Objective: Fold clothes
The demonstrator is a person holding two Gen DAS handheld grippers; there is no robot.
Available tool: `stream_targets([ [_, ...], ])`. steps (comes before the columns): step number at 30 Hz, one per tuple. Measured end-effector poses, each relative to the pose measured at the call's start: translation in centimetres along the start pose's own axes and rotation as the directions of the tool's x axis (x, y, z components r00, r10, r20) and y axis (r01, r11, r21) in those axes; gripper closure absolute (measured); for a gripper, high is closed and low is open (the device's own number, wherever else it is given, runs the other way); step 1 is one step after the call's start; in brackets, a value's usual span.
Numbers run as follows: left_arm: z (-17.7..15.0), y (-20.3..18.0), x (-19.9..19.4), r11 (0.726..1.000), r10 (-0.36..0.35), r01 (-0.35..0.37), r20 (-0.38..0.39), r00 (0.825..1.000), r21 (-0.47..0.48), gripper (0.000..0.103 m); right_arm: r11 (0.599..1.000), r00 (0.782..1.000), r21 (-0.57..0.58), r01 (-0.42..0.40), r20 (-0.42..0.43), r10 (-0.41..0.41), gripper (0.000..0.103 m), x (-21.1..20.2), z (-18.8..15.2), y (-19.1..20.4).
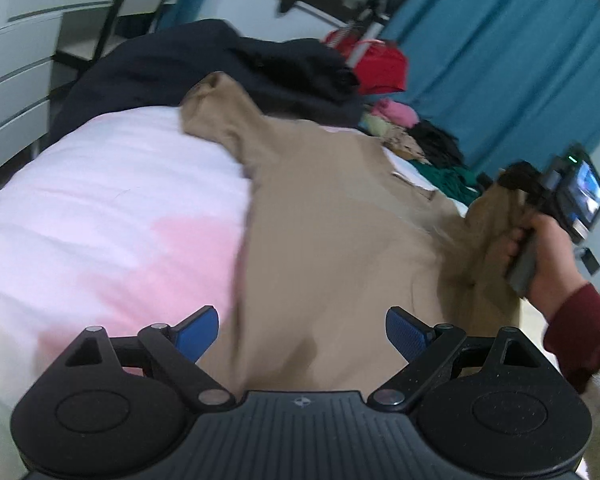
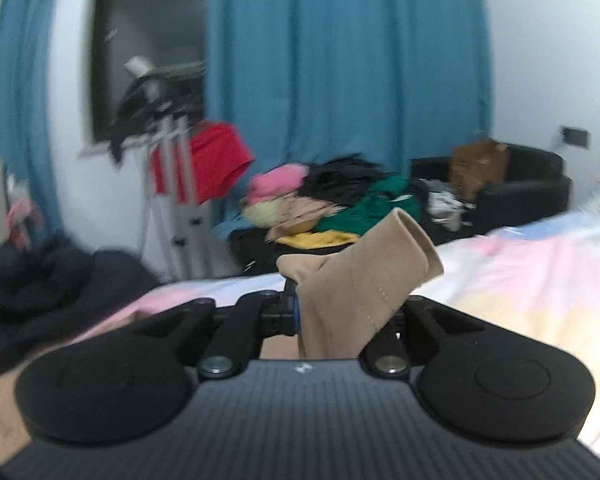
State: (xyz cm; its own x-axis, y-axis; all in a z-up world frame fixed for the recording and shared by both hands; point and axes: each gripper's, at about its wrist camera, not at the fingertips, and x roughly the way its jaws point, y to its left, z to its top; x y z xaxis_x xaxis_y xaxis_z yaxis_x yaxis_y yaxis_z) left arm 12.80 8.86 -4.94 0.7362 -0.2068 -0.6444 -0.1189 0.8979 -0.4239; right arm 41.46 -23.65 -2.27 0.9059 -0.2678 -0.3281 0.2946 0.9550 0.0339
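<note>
Left wrist view: tan long-sleeved top point(image 1: 332, 240) lies spread on the bed point(image 1: 100, 208), one sleeve stretched toward a heap of dark clothes point(image 1: 204, 68).
Left tool point(image 1: 302, 334): blue pads well apart, nothing between them, hovering over the garment's near edge.
Right tool point(image 1: 516, 184): seen from the left wrist, held in a hand point(image 1: 548, 256) with a dark red cuff, tan cloth bunched at its front.
Right wrist view: right tool's pads are together, clamped on the tan sleeve end point(image 2: 360, 272), which stands up above the fingers; the cuff flops free.
Step in hand, as I judge it: carrying the sleeve across the body of the top for the first fold.
Doing it well: keep the pinch firm, lift only enough to clear the fabric, lay the sleeve flat and straight across the chest before letting go.
Left tool's role: press or hold the near edge so the body does not drag.
Risk: motion blur hints at speed; a hurried pull could wrinkle the spread cloth.
Background: mixed clothes pile point(image 2: 332, 200) waits beyond.
</note>
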Motion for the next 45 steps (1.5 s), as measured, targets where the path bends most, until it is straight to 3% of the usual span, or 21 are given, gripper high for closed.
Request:
stream_targets([
  [4,0.1,1.2,1.6,0.999,0.035,-0.035,-0.012,0.999,0.006,0.011,0.997,0.994,-0.055,-0.049,-0.102,0.043,0.089,2.6,-3.0,6.1],
  [6,0.1,1.3,2.8,0.999,0.039,-0.038,-0.028,0.999,0.017,0.011,0.996,0.984,-0.045,-0.076,-0.164,0.067,0.088,4.0,-4.3,6.7],
  [7,-0.1,1.3,3.0,0.999,0.042,-0.041,-0.028,0.999,0.028,0.011,0.995,0.977,-0.036,-0.091,-0.196,0.082,0.082,4.7,-4.9,6.8],
  [9,-0.5,1.1,3.6,0.997,0.058,-0.056,-0.021,0.998,0.057,0.011,0.993,0.959,-0.015,-0.120,-0.259,0.112,0.046,6.0,-6.1,7.1],
  [10,-0.7,0.8,3.9,0.996,0.063,-0.062,-0.019,0.998,0.068,0.011,0.991,0.949,-0.004,-0.134,-0.290,0.127,0.023,6.7,-6.7,7.3],
  [11,-0.9,0.6,4.2,0.995,0.066,-0.064,-0.018,0.998,0.077,0.011,0.989,0.947,0.000,-0.149,-0.289,0.143,0.019,6.5,-6.9,7.3],
  [16,-1.6,-0.8,4.9,0.988,0.078,-0.075,-0.016,0.997,0.134,0.011,0.973,0.943,0.049,-0.227,-0.238,0.232,0.019,3.2,-5.1,5.4],
  [23,-3.6,-3.8,3.5,0.966,0.075,-0.077,0.015,0.997,0.247,0.011,0.932,0.926,0.144,-0.334,-0.137,0.353,0.019,-9.1,-2.4,-0.6],
  [29,-5.6,-6.2,0.5,0.951,0.065,-0.082,0.066,0.996,0.298,0.011,0.923,0.921,0.183,-0.339,-0.138,0.365,0.019,-22.9,-5.1,-7.9],
  [34,-7.6,-8.7,-2.7,0.930,0.020,-0.062,0.116,0.993,0.363,0.011,0.916,0.944,0.274,-0.292,-0.071,0.322,0.019,-31.1,-9.6,-14.3],
  [40,-10.5,-12.8,-3.1,0.906,-0.096,0.085,0.006,0.995,0.415,0.014,0.906,0.980,0.381,-0.187,0.012,0.198,0.019,-34.2,-10.7,-21.3],
  [43,-12.0,-15.1,-3.0,0.889,-0.157,0.170,-0.066,0.985,0.425,0.015,0.879,0.983,0.442,-0.181,0.063,0.170,0.019,-34.4,-10.6,-23.9],
  [45,-13.1,-17.1,-2.8,0.860,-0.207,0.232,-0.105,0.973,0.455,0.019,0.876,0.987,0.455,-0.161,0.065,0.148,0.019,-34.1,-10.9,-25.0],
])
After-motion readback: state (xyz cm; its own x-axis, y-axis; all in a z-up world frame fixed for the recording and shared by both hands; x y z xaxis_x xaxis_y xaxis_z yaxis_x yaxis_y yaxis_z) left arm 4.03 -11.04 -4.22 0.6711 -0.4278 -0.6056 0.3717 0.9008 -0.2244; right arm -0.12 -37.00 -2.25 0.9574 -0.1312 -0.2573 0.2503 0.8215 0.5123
